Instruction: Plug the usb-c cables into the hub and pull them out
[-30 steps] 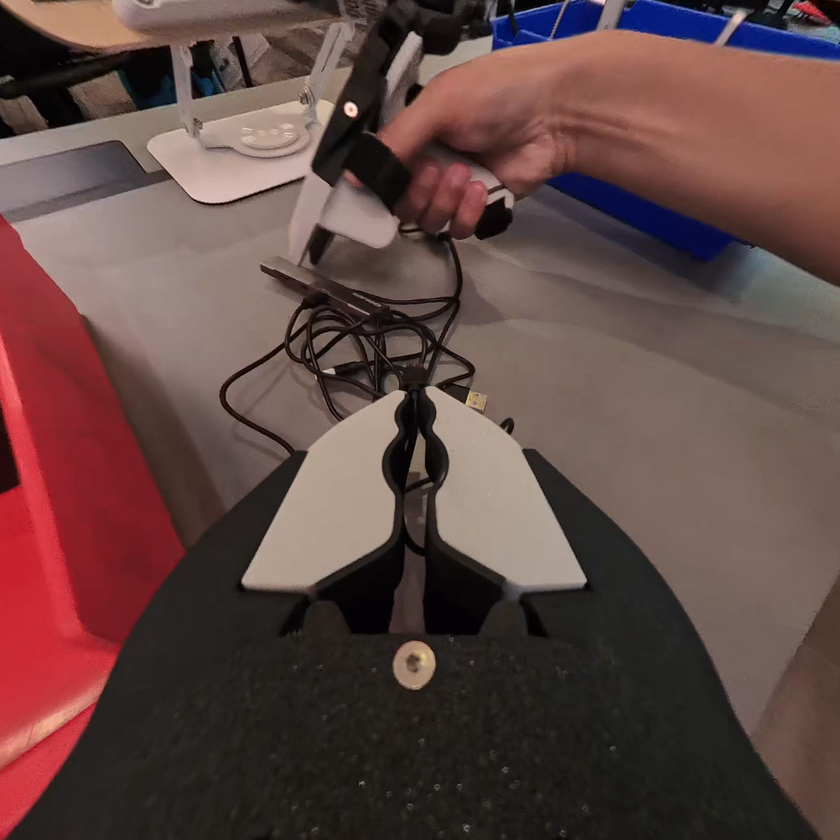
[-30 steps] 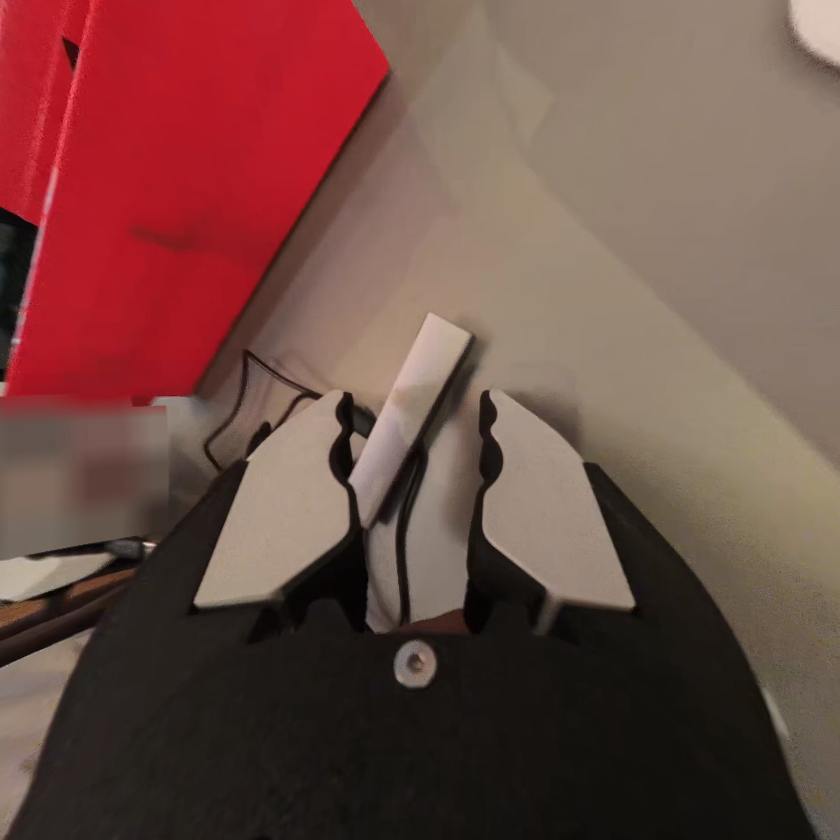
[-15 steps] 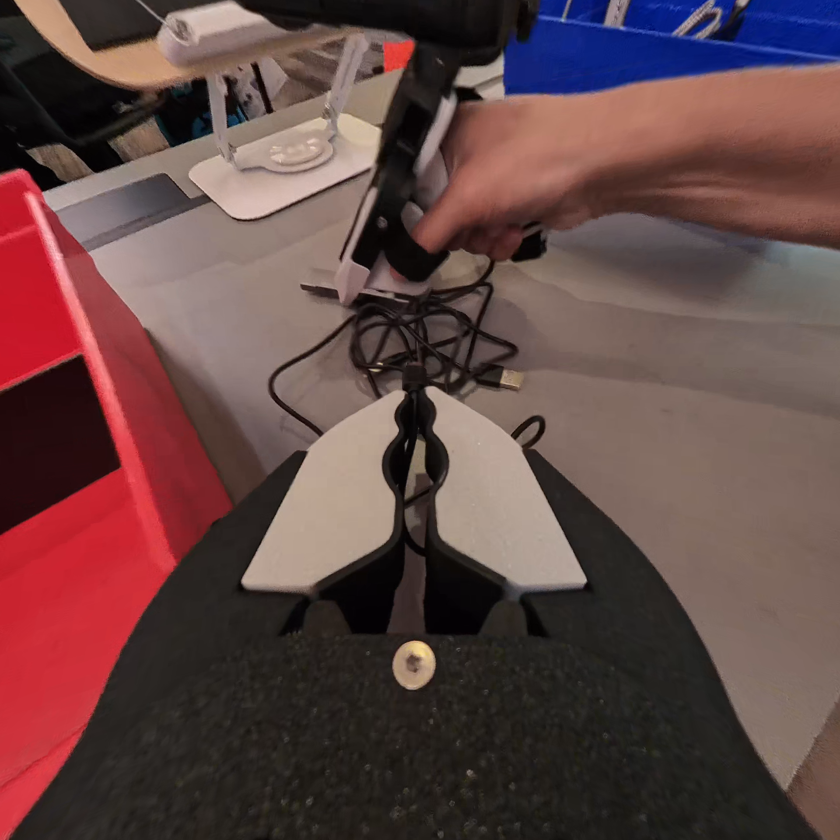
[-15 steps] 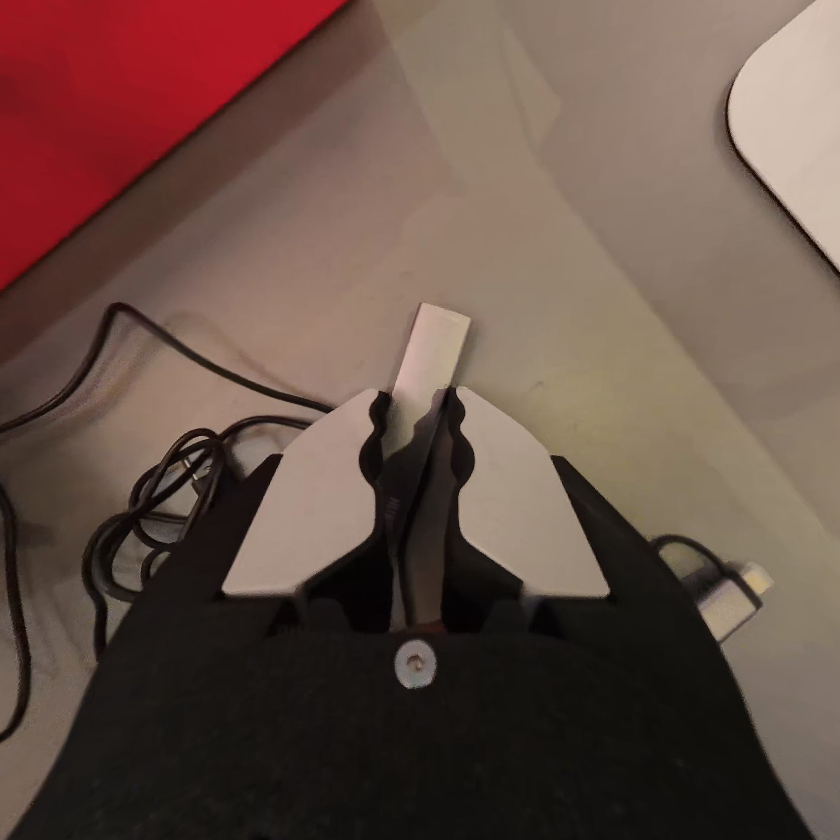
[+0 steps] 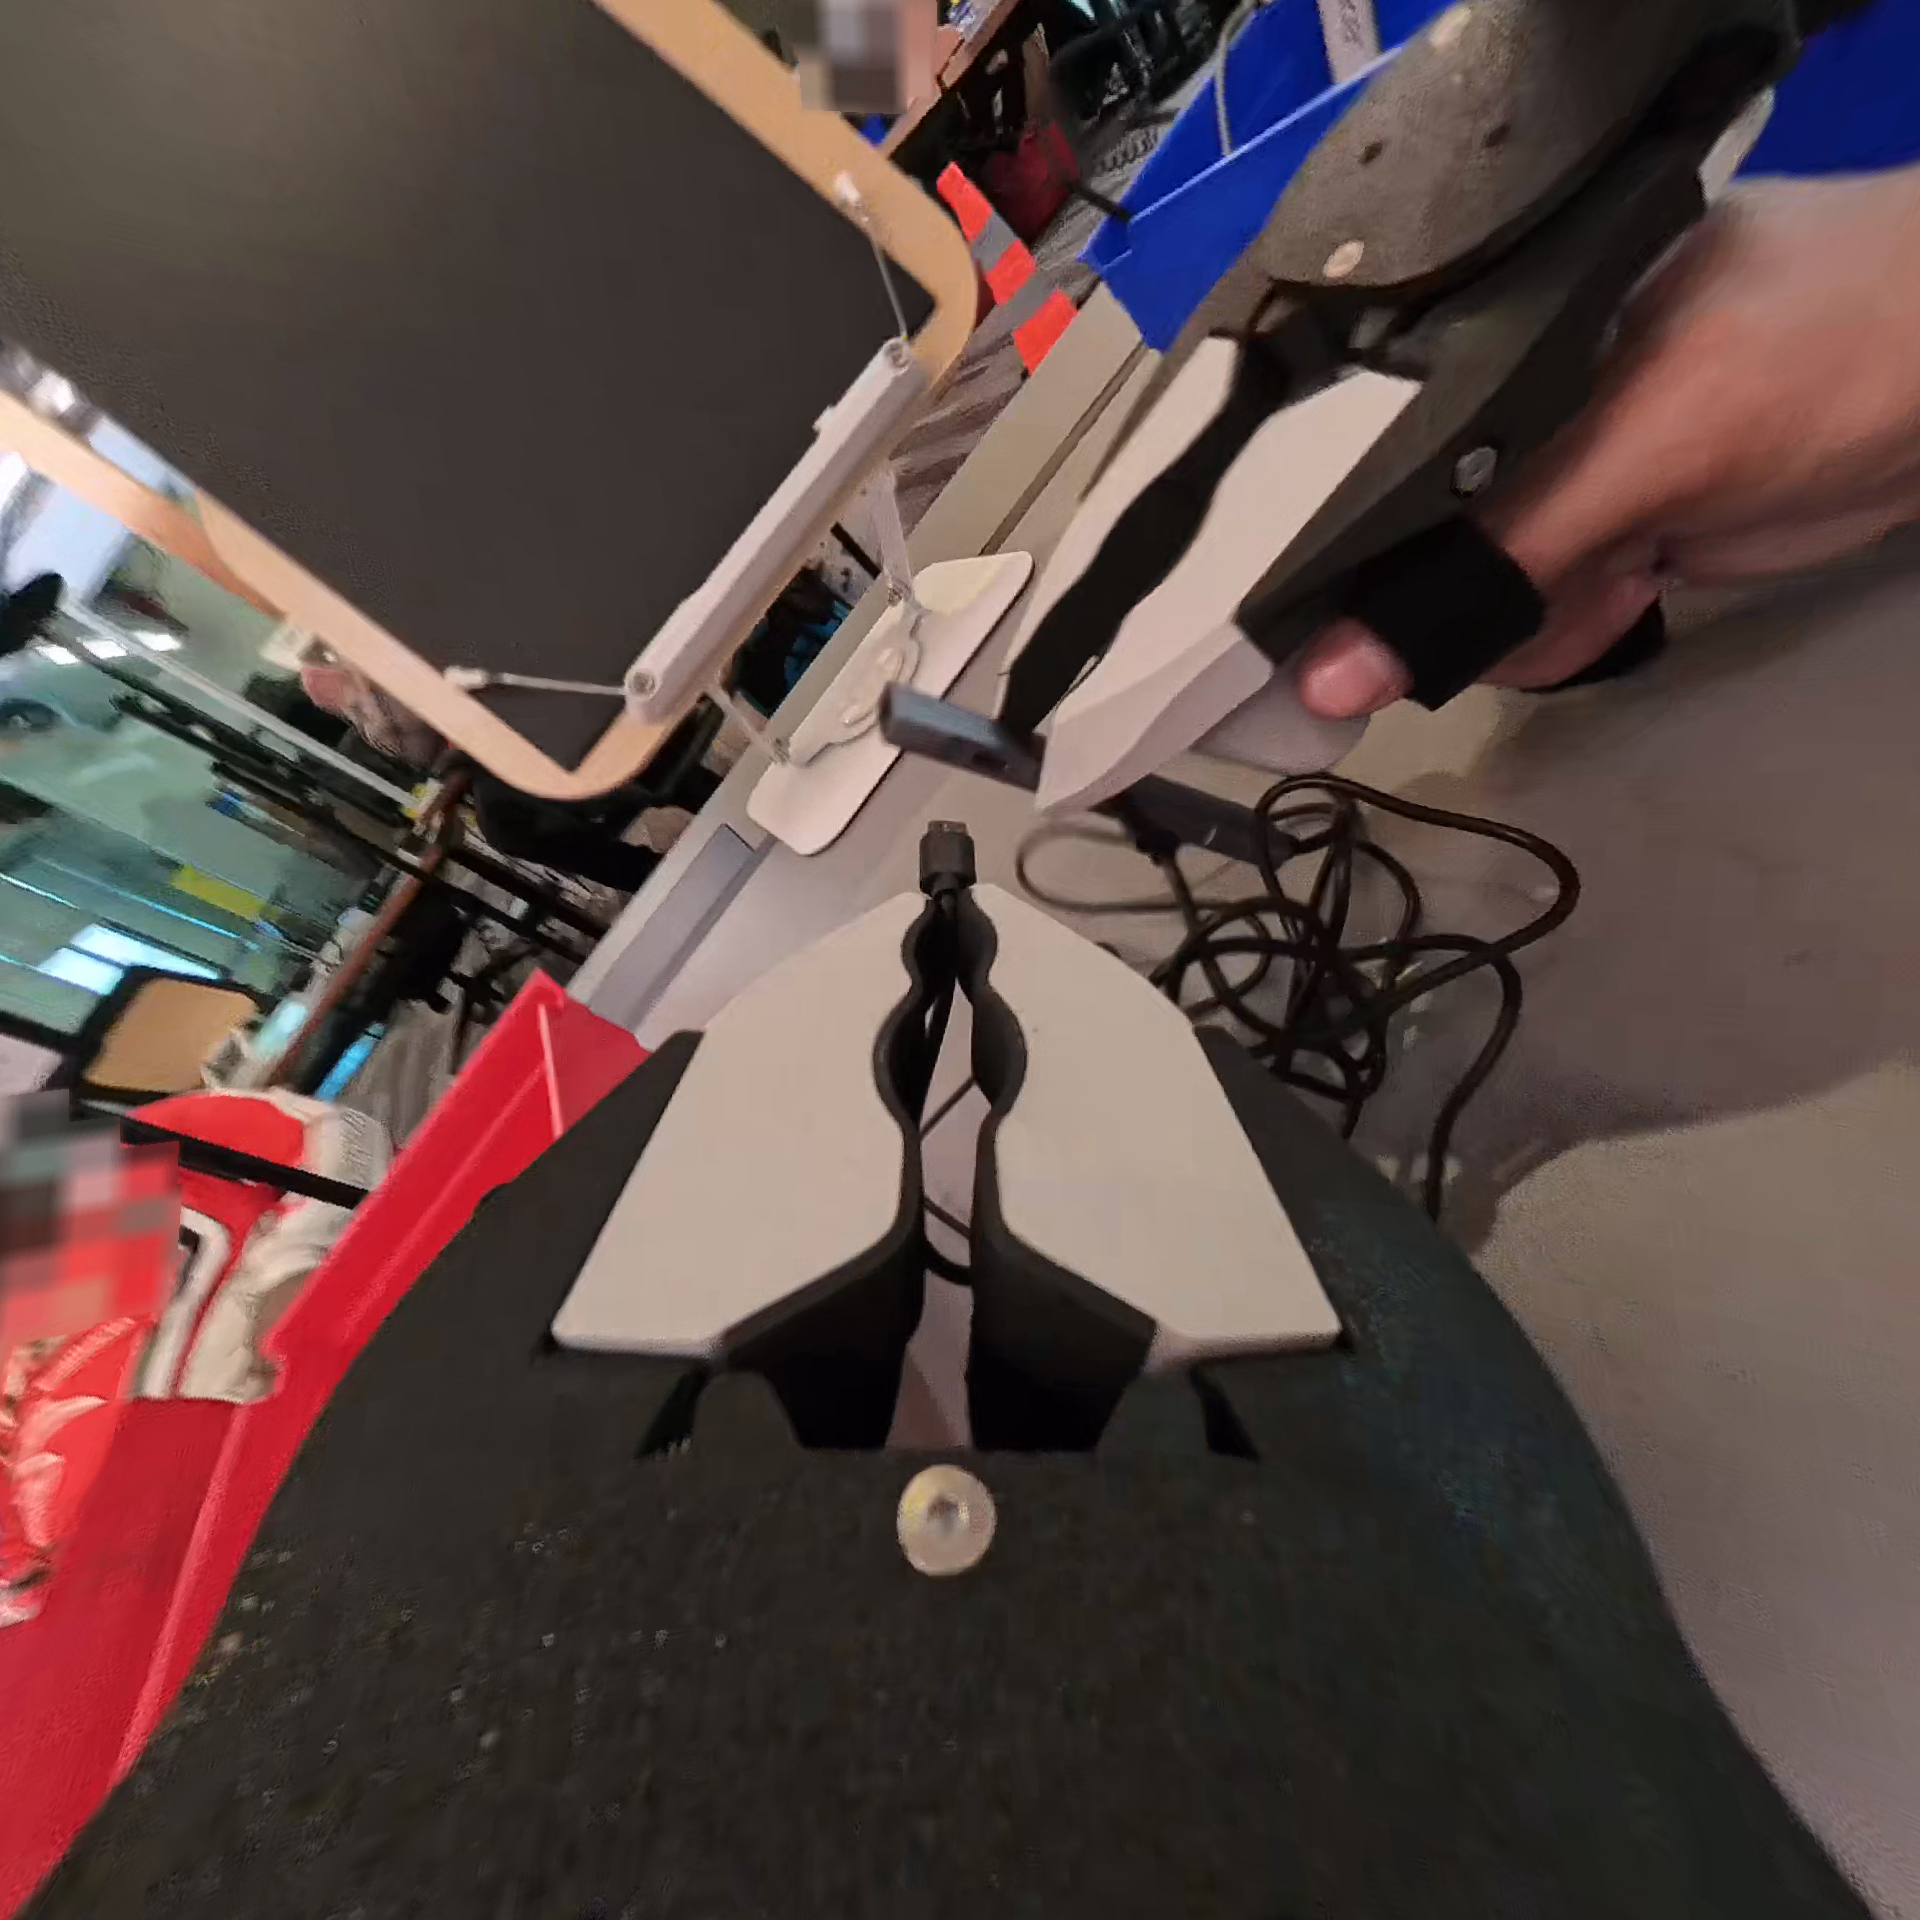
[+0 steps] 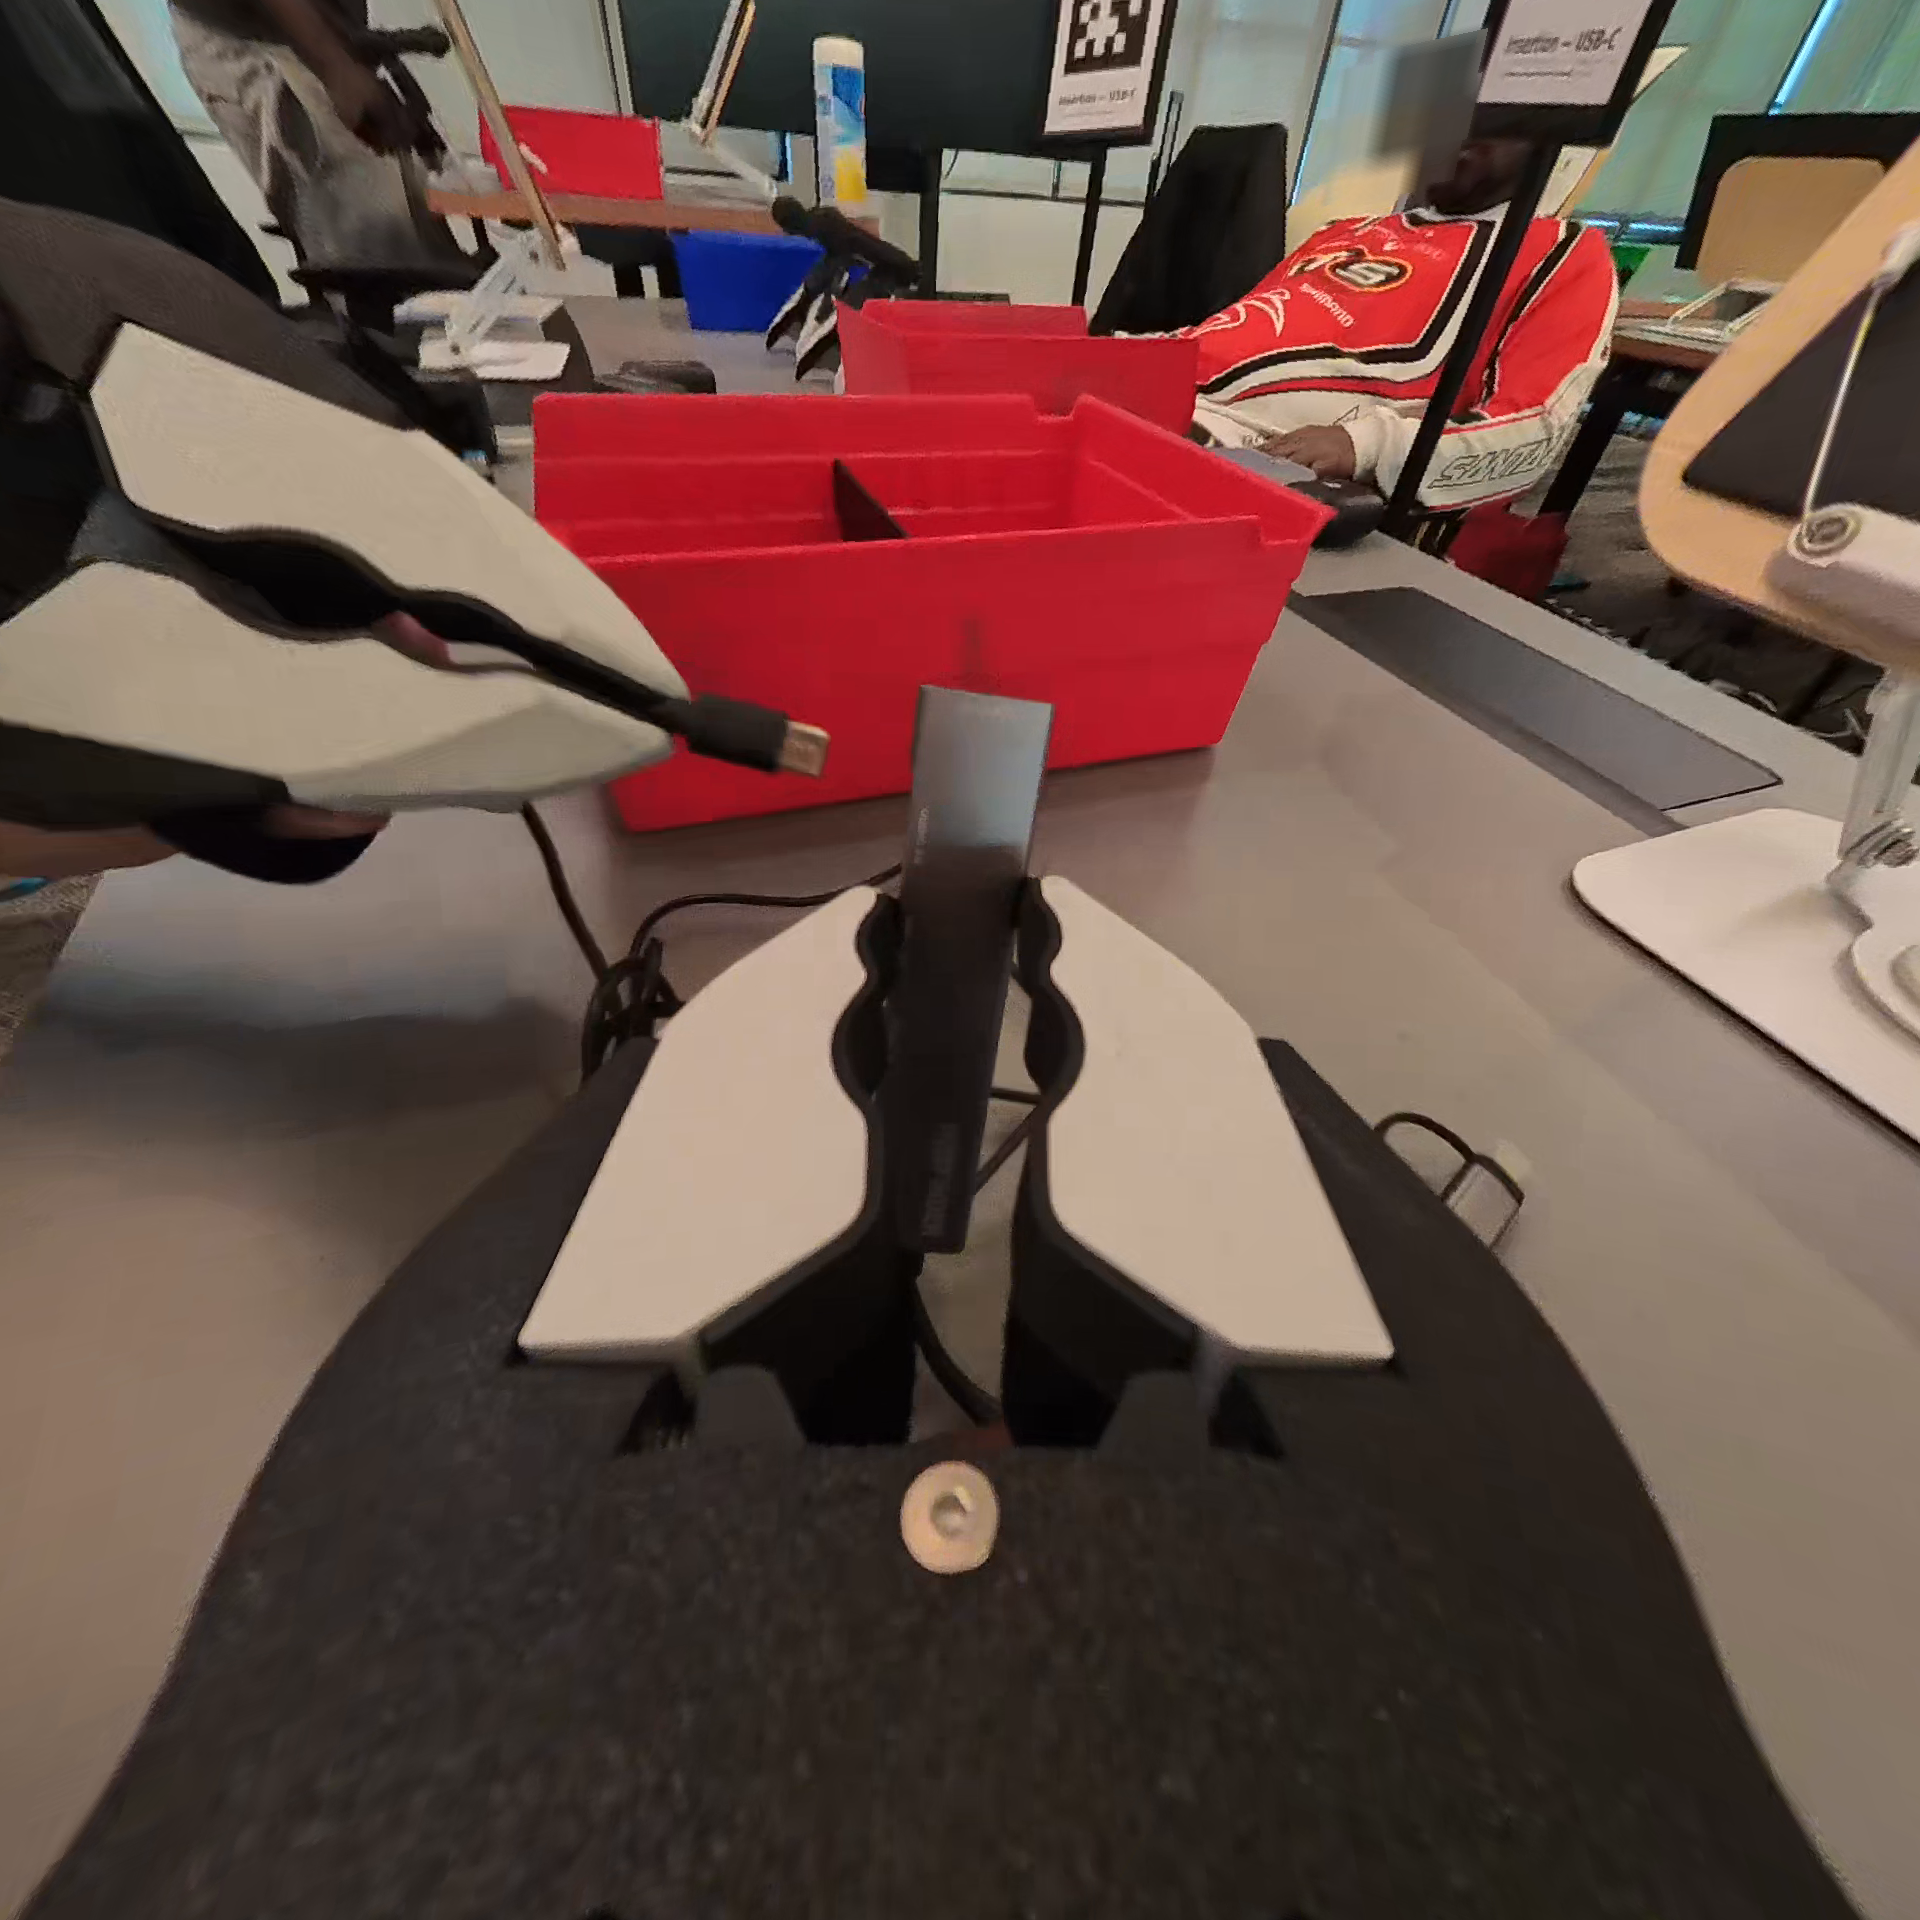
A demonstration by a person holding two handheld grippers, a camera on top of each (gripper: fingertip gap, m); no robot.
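Note:
My left gripper (image 5: 948,909) is shut on a black USB-C cable, whose plug (image 5: 945,852) sticks out past the fingertips. My right gripper (image 6: 961,894) is shut on the slim dark grey hub (image 6: 977,790) and holds it above the table, with its far end pointing forward. In the right wrist view the left gripper (image 6: 665,717) comes in from the left. Its USB-C plug (image 6: 764,740) points at the hub's far end, a short gap away and not touching. In the left wrist view the hub (image 5: 961,732) sits above and just right of the plug.
A tangle of black cables (image 5: 1330,966) lies on the grey table, with a USB-A plug (image 6: 1486,1184) at the right. A red bin (image 6: 914,582) stands just behind the hub. A white stand base (image 6: 1745,935) is at the right, a blue bin (image 5: 1195,208) is behind, and a seated person (image 6: 1403,343) is beyond the table. There is about 6 centimeters between the tips of the two grippers.
My right gripper closed on the hub and lifted it off the table. My left gripper rose and tilted with the cable, bringing the plug close to the hub's end.

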